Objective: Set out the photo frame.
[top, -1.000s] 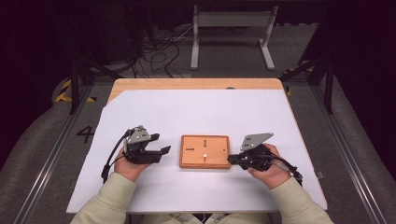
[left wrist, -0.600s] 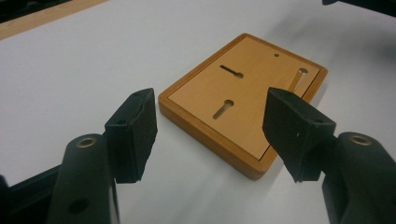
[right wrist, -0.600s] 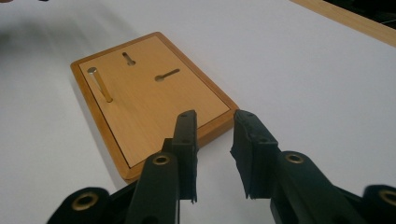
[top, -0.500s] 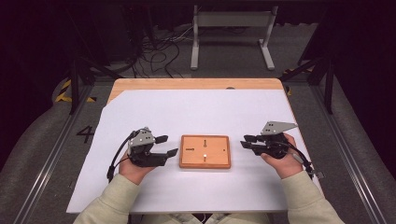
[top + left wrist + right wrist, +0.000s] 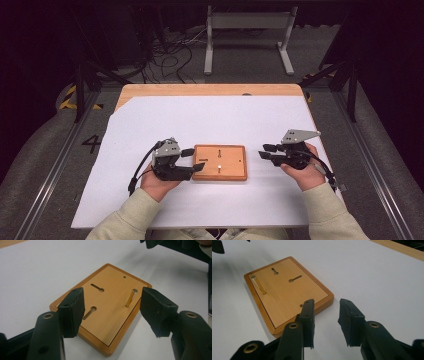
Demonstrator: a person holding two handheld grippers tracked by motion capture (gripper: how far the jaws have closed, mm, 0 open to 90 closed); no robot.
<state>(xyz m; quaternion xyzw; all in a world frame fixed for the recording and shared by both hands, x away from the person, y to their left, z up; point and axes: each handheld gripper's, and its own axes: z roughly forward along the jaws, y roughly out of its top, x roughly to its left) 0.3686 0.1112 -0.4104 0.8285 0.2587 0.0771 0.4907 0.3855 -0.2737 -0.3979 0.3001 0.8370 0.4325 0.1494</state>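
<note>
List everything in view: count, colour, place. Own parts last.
wooden board: 1, light brown with darker rim, on the white sheet between the grippers
brass pin: 1, gold, standing upright in the board
keyhole slots: 2, dark, cut in the board's face
white sheet: 1, white, covering most of the table
table: 1, wood, far edge bare
metal stand: 1, grey, on the floor beyond the table
left gripper: 1, black, jaws open at the board's left edge
right gripper: 1, black, jaws open, nothing between, right of the board

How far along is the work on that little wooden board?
A brass pin already stands upright in the wooden board. Neither gripper holds anything: the left gripper sits open at the board's left edge, and the right gripper, its jaws just opening, is off to the board's right. The two keyhole slots are empty.
</note>
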